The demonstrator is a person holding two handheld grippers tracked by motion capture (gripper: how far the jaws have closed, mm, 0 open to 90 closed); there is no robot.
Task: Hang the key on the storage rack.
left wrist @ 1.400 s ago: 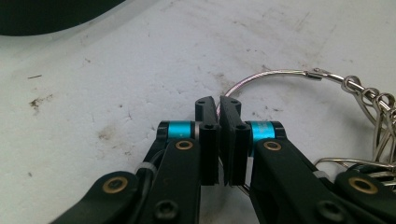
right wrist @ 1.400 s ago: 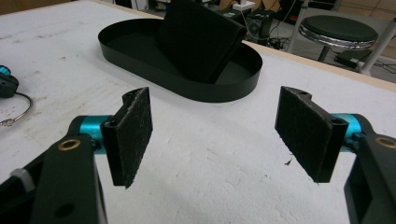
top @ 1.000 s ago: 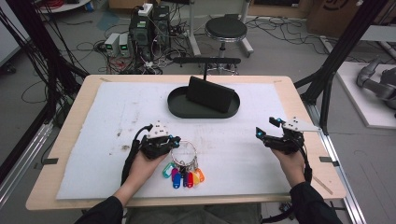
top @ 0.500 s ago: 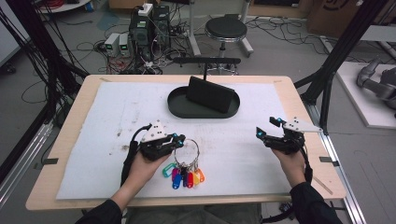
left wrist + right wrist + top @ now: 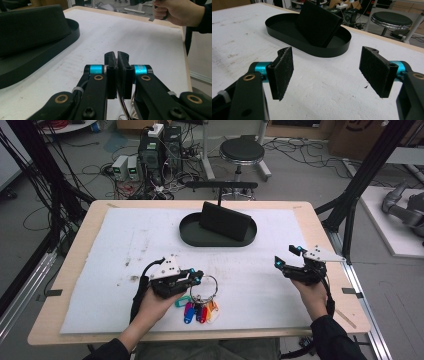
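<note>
Meanwhile, the left hand-held gripper (image 5: 199, 277) clamped the key ring (image 5: 205, 286) above its coloured tags (image 5: 198, 310) on the bench (image 5: 100, 245); the right hand-held gripper (image 5: 286, 256) stood open.

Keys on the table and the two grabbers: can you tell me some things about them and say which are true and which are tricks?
1. The left gripper has its jaws pressed together on the key ring. True.
2. The right gripper is squeezed shut. False: its jaws stand wide apart with nothing between them.
3. The coloured key tags lie inside the black tray. False: they lie on the white mat, near the front edge, apart from the tray.
4. A black wallet stands tilted in the tray. True.
5. The right gripper is touching the tray. False: it hovers over the mat at the right side, well away from it.
</note>
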